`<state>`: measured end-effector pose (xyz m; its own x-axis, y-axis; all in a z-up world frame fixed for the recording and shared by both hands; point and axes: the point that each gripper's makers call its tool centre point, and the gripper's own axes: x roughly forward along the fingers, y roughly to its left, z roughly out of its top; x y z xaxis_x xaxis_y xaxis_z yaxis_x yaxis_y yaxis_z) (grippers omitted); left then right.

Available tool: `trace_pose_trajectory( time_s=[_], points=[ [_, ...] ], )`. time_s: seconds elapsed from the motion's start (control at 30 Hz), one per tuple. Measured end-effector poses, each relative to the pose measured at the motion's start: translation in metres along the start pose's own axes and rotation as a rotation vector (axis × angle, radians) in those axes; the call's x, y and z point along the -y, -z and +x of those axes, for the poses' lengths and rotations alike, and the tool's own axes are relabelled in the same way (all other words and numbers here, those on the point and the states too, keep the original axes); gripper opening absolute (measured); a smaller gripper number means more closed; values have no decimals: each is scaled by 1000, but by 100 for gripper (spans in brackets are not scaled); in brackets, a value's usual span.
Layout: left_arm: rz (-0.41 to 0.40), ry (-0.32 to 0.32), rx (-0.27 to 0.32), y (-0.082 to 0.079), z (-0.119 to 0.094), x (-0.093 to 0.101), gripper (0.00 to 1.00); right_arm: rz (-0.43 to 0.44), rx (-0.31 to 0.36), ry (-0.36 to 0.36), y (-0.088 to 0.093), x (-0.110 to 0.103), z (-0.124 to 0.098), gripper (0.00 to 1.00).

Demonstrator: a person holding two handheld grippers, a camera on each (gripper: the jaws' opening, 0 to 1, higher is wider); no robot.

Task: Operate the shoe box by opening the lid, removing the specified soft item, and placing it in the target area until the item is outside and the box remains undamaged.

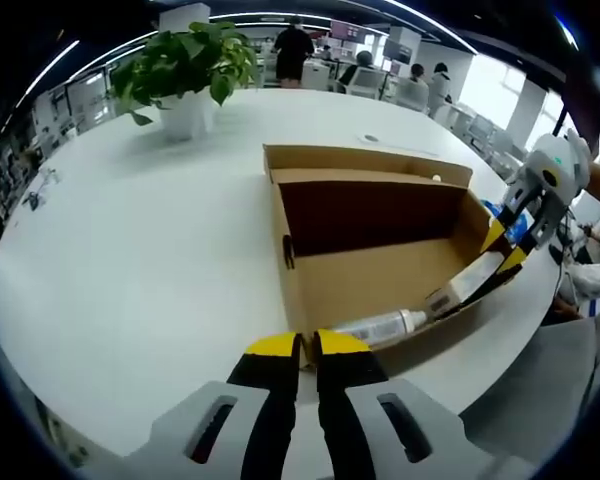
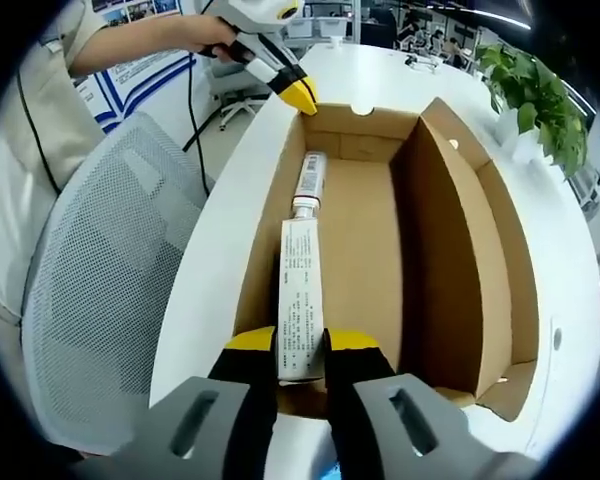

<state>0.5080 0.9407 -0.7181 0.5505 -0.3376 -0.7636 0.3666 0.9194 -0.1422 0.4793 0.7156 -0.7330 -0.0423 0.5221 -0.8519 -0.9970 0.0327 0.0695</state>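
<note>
The open shoe box (image 2: 380,220) sits on the white surface (image 1: 130,260) (lid flap raised). Inside lies a tube (image 2: 302,290), its flat end pinched by the right hand-held gripper (image 2: 302,345). The left hand-held gripper (image 1: 308,345), jaws closed and empty, touches the box's edge

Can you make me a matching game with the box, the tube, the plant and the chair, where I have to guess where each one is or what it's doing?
Things:
1. cardboard box
2. tube
3. potted plant
4. mesh chair

States or places:
A. standing in a white pot on the white table
B. lid open, on the table
C. beside the table, next to a person
D. lying in the box, one end between the right gripper jaws

Pairs: 1-B, 2-D, 3-A, 4-C
</note>
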Motion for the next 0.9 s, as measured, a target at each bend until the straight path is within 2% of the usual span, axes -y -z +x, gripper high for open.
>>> trace_pose_trajectory(
  time_s=[0.47,0.9],
  points=[
    [0,-1,-2,0,1,0,3,2,48,48,-12,7,-21,14],
    [-7,-4,-7,1,1,0,3,-21,107,102,-32,12,-51,14]
  ],
)
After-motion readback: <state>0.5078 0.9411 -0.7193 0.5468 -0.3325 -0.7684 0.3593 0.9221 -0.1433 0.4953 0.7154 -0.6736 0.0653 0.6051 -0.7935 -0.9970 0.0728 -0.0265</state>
